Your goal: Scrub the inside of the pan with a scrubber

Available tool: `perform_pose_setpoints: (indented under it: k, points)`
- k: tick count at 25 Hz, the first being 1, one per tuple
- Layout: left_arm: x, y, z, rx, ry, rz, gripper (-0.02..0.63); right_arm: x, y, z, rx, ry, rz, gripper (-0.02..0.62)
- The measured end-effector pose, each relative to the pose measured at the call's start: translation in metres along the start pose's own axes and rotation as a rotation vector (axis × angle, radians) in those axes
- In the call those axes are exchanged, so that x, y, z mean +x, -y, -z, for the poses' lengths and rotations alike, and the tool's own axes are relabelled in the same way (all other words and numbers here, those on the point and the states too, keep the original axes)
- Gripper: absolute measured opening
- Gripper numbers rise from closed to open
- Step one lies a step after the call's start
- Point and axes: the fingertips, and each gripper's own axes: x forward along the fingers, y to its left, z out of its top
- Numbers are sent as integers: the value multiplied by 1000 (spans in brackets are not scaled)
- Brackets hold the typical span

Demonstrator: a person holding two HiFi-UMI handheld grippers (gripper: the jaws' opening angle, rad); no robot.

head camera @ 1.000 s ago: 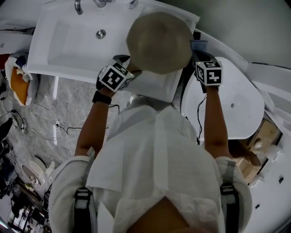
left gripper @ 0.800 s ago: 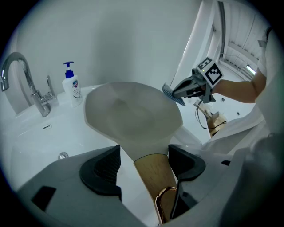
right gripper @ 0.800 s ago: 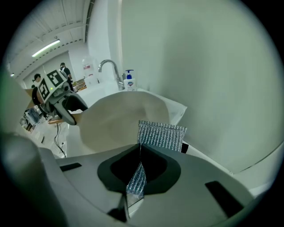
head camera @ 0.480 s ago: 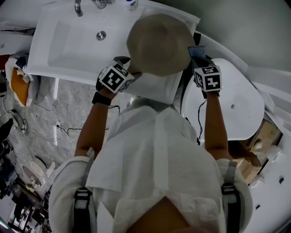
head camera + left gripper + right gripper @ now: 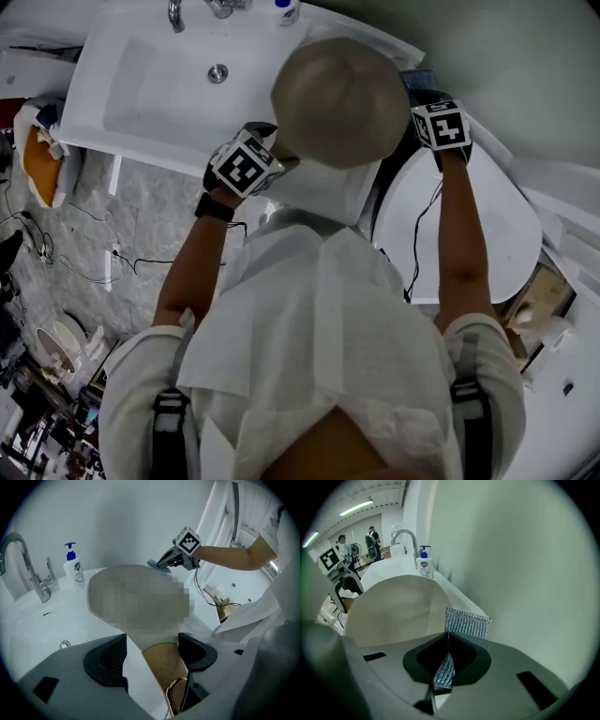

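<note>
The white sink [image 5: 122, 94] fills the left, with a chrome tap [image 5: 175, 15] and a soap bottle [image 5: 75, 573] at its back edge. The bottle has a blue pump and a blue and red label whose print is too small to read.

The left gripper [image 5: 152, 656] comes next. Its jaws stand a little apart, clamped on the handle [image 5: 164, 667], which is pale wood with a copper hanging loop [image 5: 173, 691] at its end.

The pan [image 5: 342, 103] is held up off the sink's right end. It is round and fairly deep, with a smooth, matt cream-beige inside that shows no marks or writing.

At the right, the right gripper [image 5: 444, 665] has its jaws pinched together on the scrubber [image 5: 467, 623]. This is a thin piece of silvery blue-grey mesh, and a flat rectangular flap of it sticks out past the jaw tips. The flap sits at the pan's far right rim, close to the wall, though no view shows whether it touches the rim. Each gripper's cube carries black and white square markers and no words.
</note>
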Motion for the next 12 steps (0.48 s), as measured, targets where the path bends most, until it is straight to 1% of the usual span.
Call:
perform_pose_setpoints:
  k: [8,12]
  points:
    - [1,-3,0,1,-17,17,353,32,9,-50,-149,-28,0,17]
    - [2,-4,2,-11,-24,22,353,47,6,-75,-222,-22,-5,17]
